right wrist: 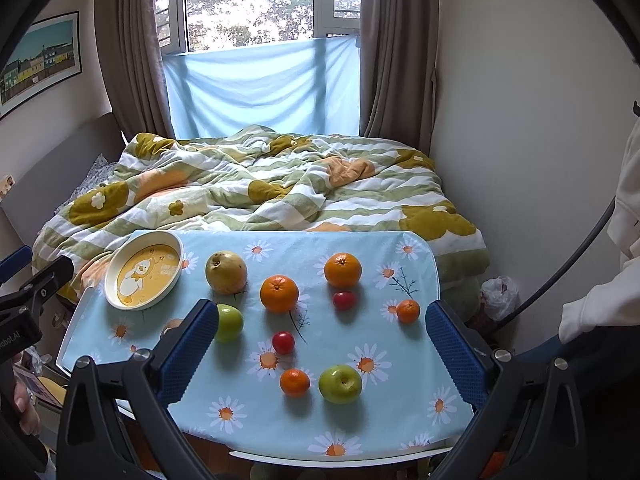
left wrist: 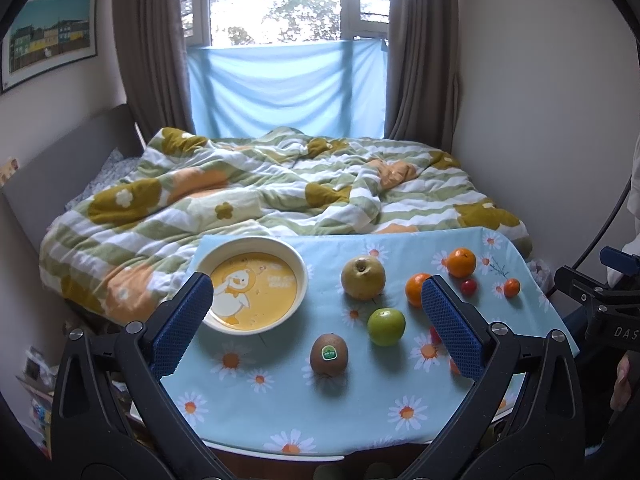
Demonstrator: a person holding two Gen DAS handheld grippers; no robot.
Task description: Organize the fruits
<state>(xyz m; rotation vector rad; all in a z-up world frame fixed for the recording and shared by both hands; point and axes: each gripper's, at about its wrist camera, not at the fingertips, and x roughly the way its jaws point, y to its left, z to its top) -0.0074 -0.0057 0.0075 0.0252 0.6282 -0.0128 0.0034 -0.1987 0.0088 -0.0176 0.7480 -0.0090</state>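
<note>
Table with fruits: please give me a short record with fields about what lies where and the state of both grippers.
surface: table with daisy cloth, in front of a bed
bowl: far left corner, holds no fruit
pear: beside the bowl
kiwi: near left, upright
green apples: two
oranges: two large, two small
tomatoes: two
left gripper: open, holds nothing
right gripper: open, holds nothing

Left gripper (left wrist: 316, 312): black curved arms, silver screws, blue dimpled pads on fingers (left wrist: 184, 322). Right gripper (right wrist: 320, 340): same build, blue textured fingers (right wrist: 456, 354), silver screws. White lettering partly readable on each black body. Cream sleeve (right wrist: 600, 308) at right; black cable (right wrist: 576, 256) curving beside it; bare fingertips showing at frame edges
</note>
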